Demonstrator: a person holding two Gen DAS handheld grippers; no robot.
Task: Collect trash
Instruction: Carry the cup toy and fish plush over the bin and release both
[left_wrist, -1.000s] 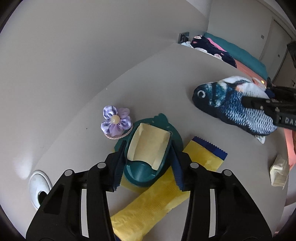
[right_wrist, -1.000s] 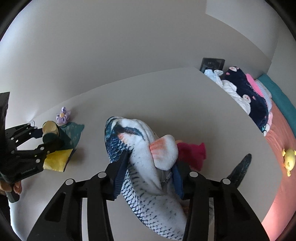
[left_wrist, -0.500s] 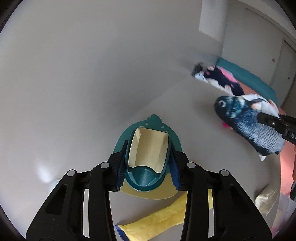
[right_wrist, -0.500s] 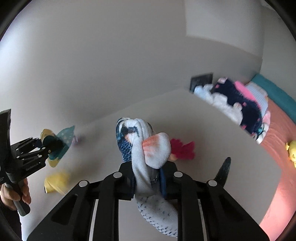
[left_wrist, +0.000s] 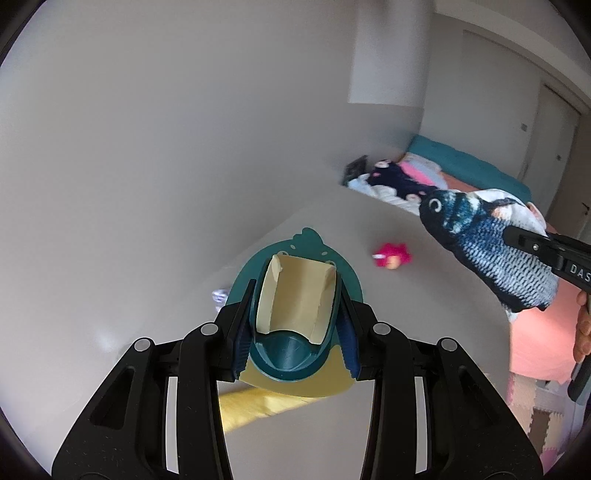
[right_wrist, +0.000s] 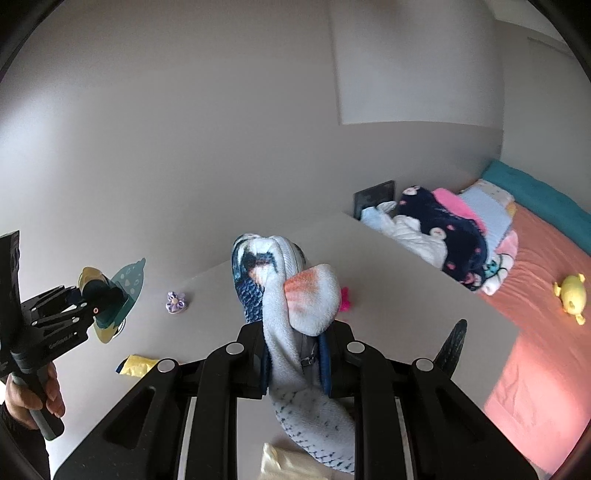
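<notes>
My left gripper (left_wrist: 295, 332) is shut on a teal and cream toy dustpan (left_wrist: 295, 295) and holds it up above the white table (left_wrist: 369, 258); it also shows at the left of the right wrist view (right_wrist: 107, 299). My right gripper (right_wrist: 295, 354) is shut on a blue and white plush fish (right_wrist: 291, 295), lifted off the table; the fish shows at the right of the left wrist view (left_wrist: 491, 247). A yellow wrapper (left_wrist: 258, 406) lies on the table below the dustpan, also in the right wrist view (right_wrist: 138, 365).
A pink toy (left_wrist: 393, 256) and a purple fabric flower (right_wrist: 176, 302) lie on the table. A cream wrapper (right_wrist: 288, 465) lies under the fish. Folded clothes (right_wrist: 436, 229) sit at the table's far end. A bed with an orange cover (right_wrist: 546, 295) is to the right.
Both grippers have risen away from the table with the dustpan and the fish. The table and the yellow wrapper look farther below. The pink toy under the fish is now uncovered.
</notes>
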